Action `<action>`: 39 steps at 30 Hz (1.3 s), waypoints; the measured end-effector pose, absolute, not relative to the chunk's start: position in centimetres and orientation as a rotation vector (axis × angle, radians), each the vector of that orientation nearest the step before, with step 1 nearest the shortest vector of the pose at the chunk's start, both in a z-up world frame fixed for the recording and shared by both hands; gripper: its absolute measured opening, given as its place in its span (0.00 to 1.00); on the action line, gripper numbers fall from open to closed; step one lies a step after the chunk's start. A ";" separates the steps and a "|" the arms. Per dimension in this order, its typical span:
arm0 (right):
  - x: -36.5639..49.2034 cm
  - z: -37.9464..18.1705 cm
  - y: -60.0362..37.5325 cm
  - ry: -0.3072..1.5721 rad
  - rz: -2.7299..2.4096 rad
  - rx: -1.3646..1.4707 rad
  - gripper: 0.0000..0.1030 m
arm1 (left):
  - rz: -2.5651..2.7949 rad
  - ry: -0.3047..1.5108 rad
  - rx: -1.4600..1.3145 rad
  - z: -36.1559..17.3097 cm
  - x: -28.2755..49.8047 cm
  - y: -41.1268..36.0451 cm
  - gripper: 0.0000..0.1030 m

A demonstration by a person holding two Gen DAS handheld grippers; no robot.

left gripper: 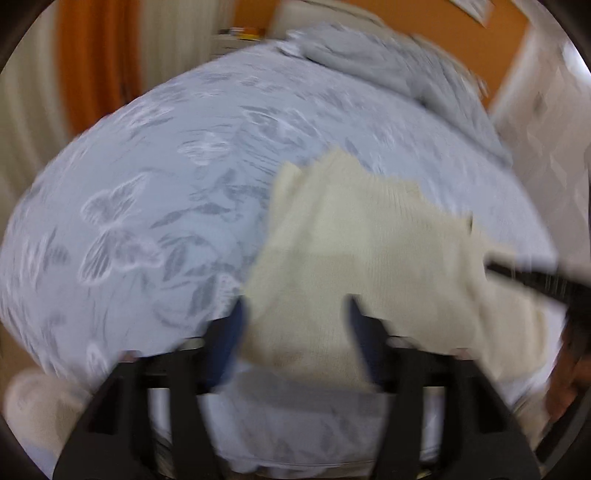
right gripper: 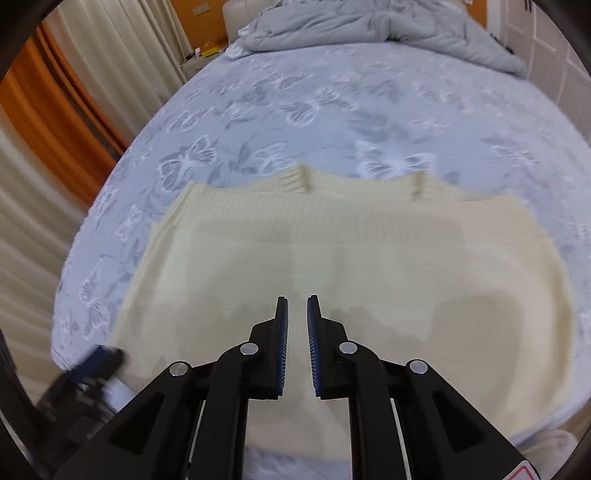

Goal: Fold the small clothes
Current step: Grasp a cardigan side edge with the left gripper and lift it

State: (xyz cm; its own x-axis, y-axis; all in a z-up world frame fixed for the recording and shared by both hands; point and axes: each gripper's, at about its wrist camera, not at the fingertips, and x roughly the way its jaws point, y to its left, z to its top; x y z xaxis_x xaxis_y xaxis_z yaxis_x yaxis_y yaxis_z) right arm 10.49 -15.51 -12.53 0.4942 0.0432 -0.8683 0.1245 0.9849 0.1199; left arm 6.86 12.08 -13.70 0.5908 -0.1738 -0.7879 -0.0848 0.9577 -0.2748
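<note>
Nearest, the right gripper [right gripper: 296, 306] hangs over the cream ribbed knit garment [right gripper: 332, 258], jaws nearly together and empty. The left gripper [left gripper: 295, 314] stands wide apart at that garment's near edge, gripping nothing. The knit looks soft, light and floppy; corners or the hem seem best to pinch. It lies flat on the pale blue butterfly-print bedspread [right gripper: 314, 110]; beyond it, a rumpled grey duvet [right gripper: 369, 26] and orange curtains [right gripper: 51, 110].

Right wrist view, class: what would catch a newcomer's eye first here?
A cream knitted garment lies spread flat on the near part of a pale blue butterfly-print bedspread. The right tongs hover above it, nearly closed with nothing between them. A rumpled grey duvet is heaped at the far end.
</note>
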 end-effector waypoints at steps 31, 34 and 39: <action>1.1 -13.6 -31.6 0.962 -0.041 0.544 0.20 | -0.416 1.095 0.144 -11.7 7.0 -18.7 0.17; -1.0 -14.3 -34.0 0.955 -0.075 0.598 0.27 | -0.378 1.056 0.235 -13.7 5.1 -19.6 0.21; -0.9 -14.6 -35.4 0.924 -0.020 0.701 0.38 | -0.428 0.995 0.300 -12.2 3.0 -18.7 0.35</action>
State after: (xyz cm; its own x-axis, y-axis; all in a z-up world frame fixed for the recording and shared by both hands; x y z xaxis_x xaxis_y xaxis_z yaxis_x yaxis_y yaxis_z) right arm -0.92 -35.38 -14.64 0.6188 0.2730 -0.7366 0.3052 0.7805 0.5456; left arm 2.98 -18.74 -12.21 0.4728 -0.2099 -0.8558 0.4778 0.8771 0.0488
